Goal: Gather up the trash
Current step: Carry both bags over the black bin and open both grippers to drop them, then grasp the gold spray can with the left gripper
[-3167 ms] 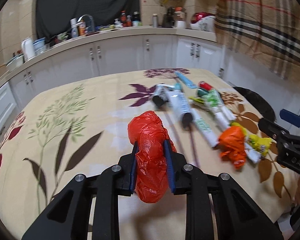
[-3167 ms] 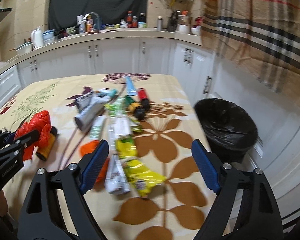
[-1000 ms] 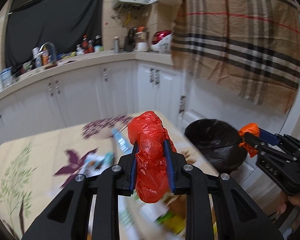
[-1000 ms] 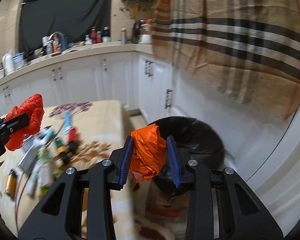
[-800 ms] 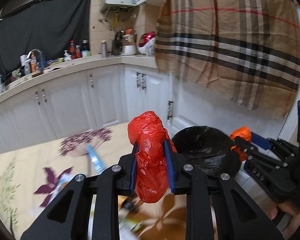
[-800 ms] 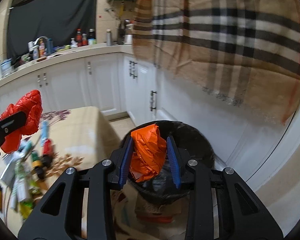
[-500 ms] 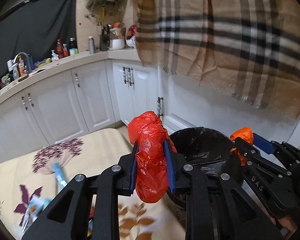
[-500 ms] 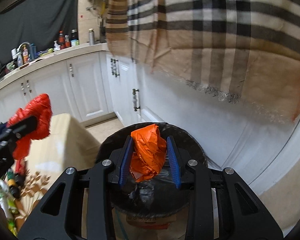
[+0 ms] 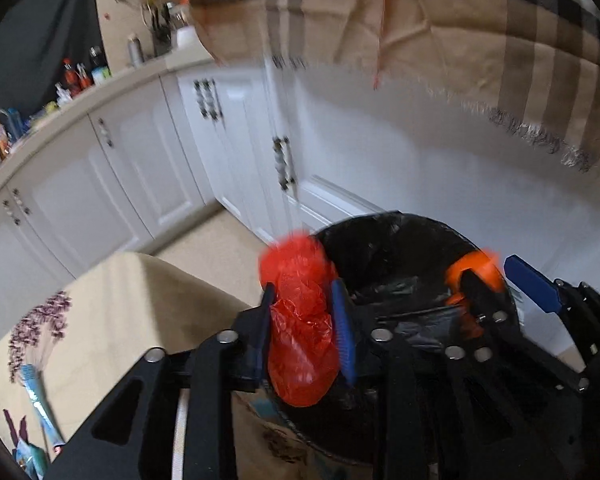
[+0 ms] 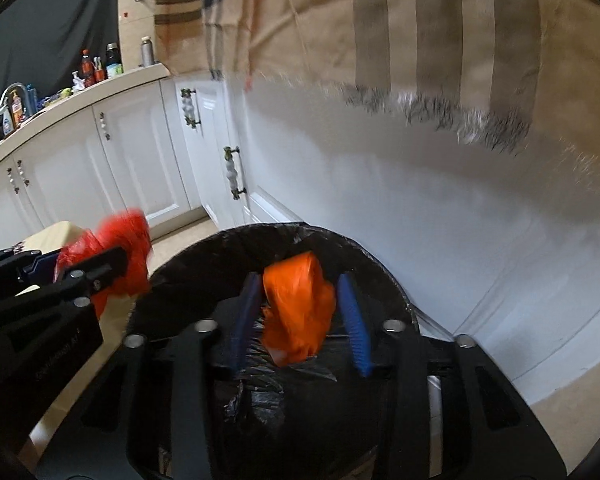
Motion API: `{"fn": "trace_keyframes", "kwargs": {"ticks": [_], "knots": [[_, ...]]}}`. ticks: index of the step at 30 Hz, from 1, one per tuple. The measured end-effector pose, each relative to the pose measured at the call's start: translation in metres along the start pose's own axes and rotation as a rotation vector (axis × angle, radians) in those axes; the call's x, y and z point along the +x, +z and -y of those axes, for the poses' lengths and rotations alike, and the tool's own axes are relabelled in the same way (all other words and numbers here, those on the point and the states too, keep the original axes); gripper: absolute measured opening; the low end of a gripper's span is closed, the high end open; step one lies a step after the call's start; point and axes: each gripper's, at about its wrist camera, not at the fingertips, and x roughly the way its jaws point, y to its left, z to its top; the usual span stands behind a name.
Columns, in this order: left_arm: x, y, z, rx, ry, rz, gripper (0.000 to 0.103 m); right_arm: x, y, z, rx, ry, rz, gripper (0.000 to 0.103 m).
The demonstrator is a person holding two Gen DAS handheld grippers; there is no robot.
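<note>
Trash bin (image 10: 380, 276), lined in black plastic, directly below and ahead of both tools, on the floor just right of the tabletop (image 9: 112, 304) edge. Right hand-held gripper (image 10: 298, 316) squarely over the bin mouth, jaws opening, orange plastic bag (image 10: 296, 308) between the blue pads with a gap showing on each side, so looks released or nearly so. Left hand-held gripper (image 9: 302, 332) nearer the bin's left rim, closer to the tabletop, jaws likewise opening around a red plastic bag (image 9: 300, 320); pads seem close against it, contact hard to judge through blur. Red bag's long axis roughly upright, bulging above and below the pads. Likely step: dropping both bags. Right drop looks safe; left one risks catching the rim. More litter, including a blue toothbrush (image 9: 36, 396), left on the tabletop.
</note>
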Motion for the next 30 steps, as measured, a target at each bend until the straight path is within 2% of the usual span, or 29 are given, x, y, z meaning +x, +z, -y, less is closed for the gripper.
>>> {"fn": "trace_keyframes", "kwargs": {"ticks": [1,3,6,11,17,23,30], "knots": [[0.0,0.001,-0.001,-0.009,0.005,0.003,0.05,0.004,0.0,0.001,0.007,-0.003,-0.003,0.047],[-0.001,0.003,-0.004,-0.019,0.016,0.012,0.057,0.007,0.001,0.002,0.015,-0.008,-0.002,0.048],[-0.005,0.003,-0.007,-0.017,0.029,0.015,0.058,0.004,0.001,0.004,0.026,-0.016,0.007,0.052],[-0.019,0.004,-0.019,-0.041,0.038,0.026,0.061,-0.013,0.001,0.005,0.019,-0.018,0.013,0.052],[-0.062,-0.008,-0.038,-0.068,0.059,0.07,0.063,-0.054,-0.005,-0.011,-0.021,0.013,0.039,0.052],[-0.118,-0.038,-0.066,-0.114,0.102,0.111,0.064,-0.103,-0.02,-0.028,-0.043,0.069,0.054,0.053],[-0.179,-0.089,-0.106,-0.175,0.194,0.157,0.065,-0.156,-0.043,-0.054,-0.092,0.129,0.068,0.053]]}}
